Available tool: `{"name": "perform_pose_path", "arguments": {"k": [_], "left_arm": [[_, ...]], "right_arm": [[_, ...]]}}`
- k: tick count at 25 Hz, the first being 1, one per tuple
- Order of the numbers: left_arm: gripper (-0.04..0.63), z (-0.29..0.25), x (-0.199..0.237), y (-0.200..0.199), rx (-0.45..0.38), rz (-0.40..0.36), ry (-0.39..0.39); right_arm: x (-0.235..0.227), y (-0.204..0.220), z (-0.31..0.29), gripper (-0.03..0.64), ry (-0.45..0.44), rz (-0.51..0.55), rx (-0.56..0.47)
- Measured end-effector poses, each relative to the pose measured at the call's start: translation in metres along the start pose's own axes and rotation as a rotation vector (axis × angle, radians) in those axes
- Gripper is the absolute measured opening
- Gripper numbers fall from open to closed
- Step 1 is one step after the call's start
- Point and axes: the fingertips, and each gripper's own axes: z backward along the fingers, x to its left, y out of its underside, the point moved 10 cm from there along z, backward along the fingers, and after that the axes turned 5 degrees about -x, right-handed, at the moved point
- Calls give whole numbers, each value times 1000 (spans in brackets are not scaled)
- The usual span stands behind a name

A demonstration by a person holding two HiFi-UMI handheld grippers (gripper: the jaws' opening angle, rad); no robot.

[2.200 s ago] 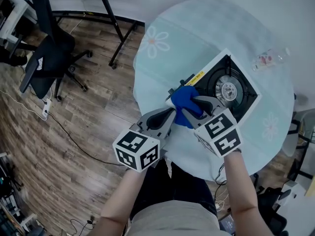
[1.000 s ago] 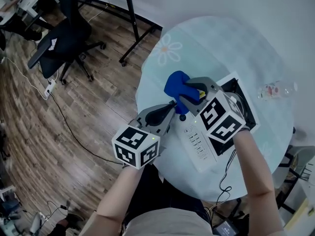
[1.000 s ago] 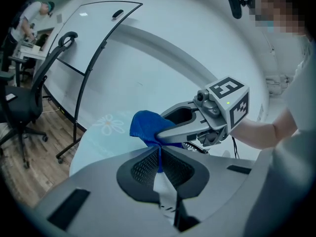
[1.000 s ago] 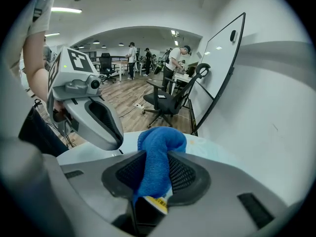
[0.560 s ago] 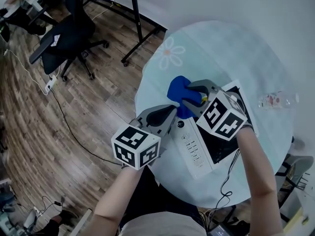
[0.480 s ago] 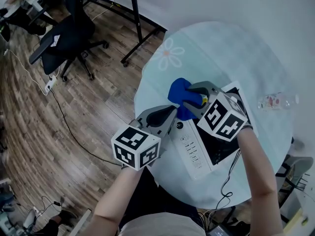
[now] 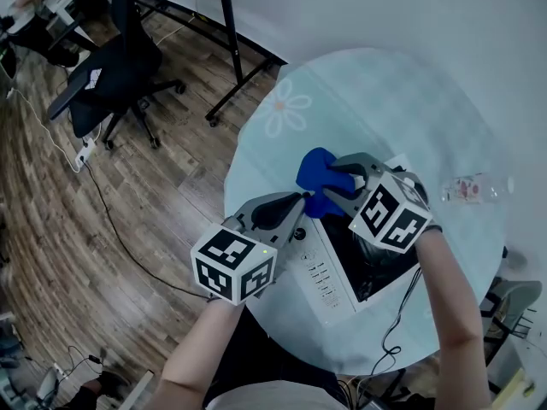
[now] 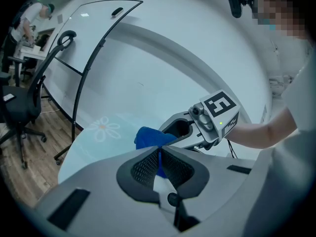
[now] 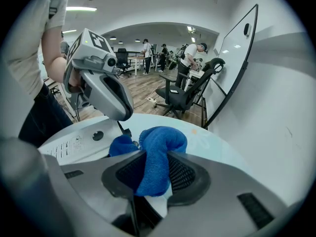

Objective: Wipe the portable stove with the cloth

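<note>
I am clamping my right claw (image 7: pixel 332 184) down on the blue cloth (image 7: pixel 318 167). Its jaws are spread only as far as the bunched fold between them, and the rest of the cloth is bulging out past the tips. I am keeping my left claw (image 7: pixel 299 208) closed with nothing in it, jaws all but meeting, tips just short of the cloth. The stove (image 7: pixel 326 273) is lying below and behind my right claw on the round table (image 7: pixel 359 92), with its white control strip beside my left claw.

I judge that I am partway through the wiping: the cloth is gripped and sitting at the stove's far end. I cannot tell which surfaces are clean already, so the control strip and the dark burner well look to be left.

The head view is showing the stove's full outline and the burner well under my right forearm. The right gripper view is showing the cloth (image 9: pixel 155 149) pinched in the jaws and the strip's round knob (image 9: pixel 98 136). The left gripper view is showing my left claw (image 8: pixel 159 163) holding nothing.
</note>
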Motion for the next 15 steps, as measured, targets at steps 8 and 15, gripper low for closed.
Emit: {"name": "perform_pose_path", "arguments": {"k": [8, 15], "left_arm": [[29, -14, -5, -6, -5, -18, 4], [29, -24, -9, -15, 3, -62, 1]], "right_arm": [[-22, 23, 13, 137, 18, 26, 60], [-35, 35, 16, 137, 11, 25, 60]]}}
